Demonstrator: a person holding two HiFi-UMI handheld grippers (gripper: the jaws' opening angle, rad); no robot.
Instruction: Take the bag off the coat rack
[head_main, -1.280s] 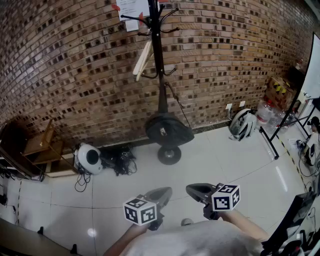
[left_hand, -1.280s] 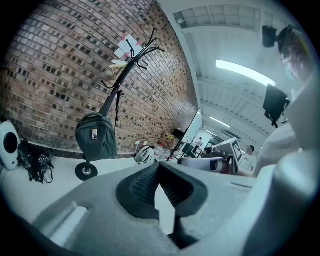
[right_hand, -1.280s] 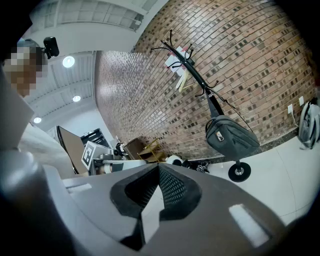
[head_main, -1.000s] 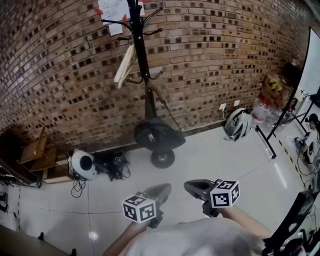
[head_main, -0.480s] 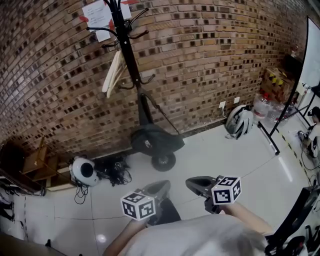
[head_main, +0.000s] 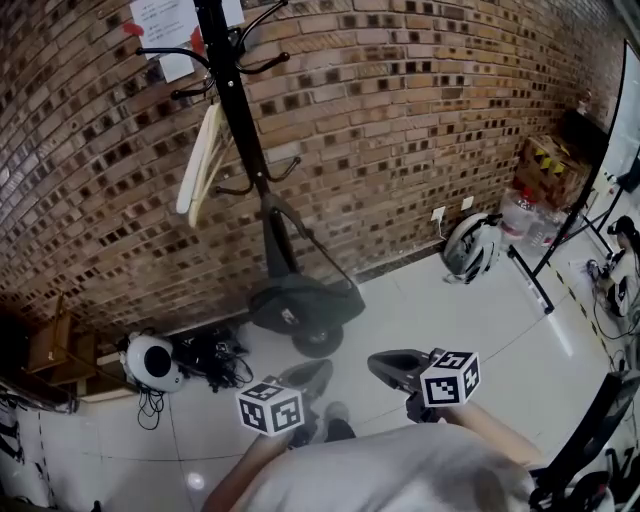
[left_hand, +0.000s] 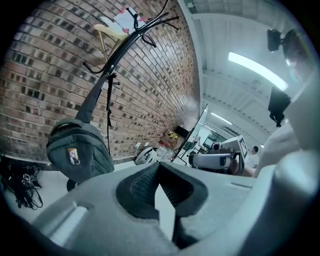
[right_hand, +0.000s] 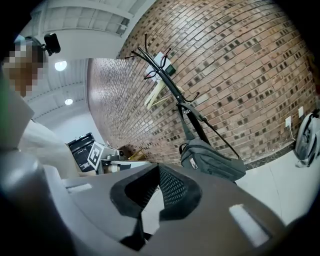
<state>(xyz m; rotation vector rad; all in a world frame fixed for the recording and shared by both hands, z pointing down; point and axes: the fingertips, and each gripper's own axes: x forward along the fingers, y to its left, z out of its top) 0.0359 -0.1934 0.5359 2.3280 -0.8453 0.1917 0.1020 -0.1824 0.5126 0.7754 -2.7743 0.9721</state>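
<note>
The grey bag (head_main: 300, 303) hangs by its strap from the black coat rack (head_main: 240, 130), sagging low over the rack's base in front of a brick wall (head_main: 420, 110). A wooden hanger (head_main: 203, 160) hangs higher up. A helmet (head_main: 468, 248) and tangled cables (head_main: 208, 355) lie on the pale tiled floor (head_main: 440, 310). The left tongs (head_main: 318, 376) and right tongs (head_main: 390, 364) are both pressed together and empty, well apart from the bag.

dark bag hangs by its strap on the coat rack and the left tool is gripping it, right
No: the bag hangs on the coat rack, but the left tool is shut on nothing, clear of it; the left gripper view shows this.
</note>
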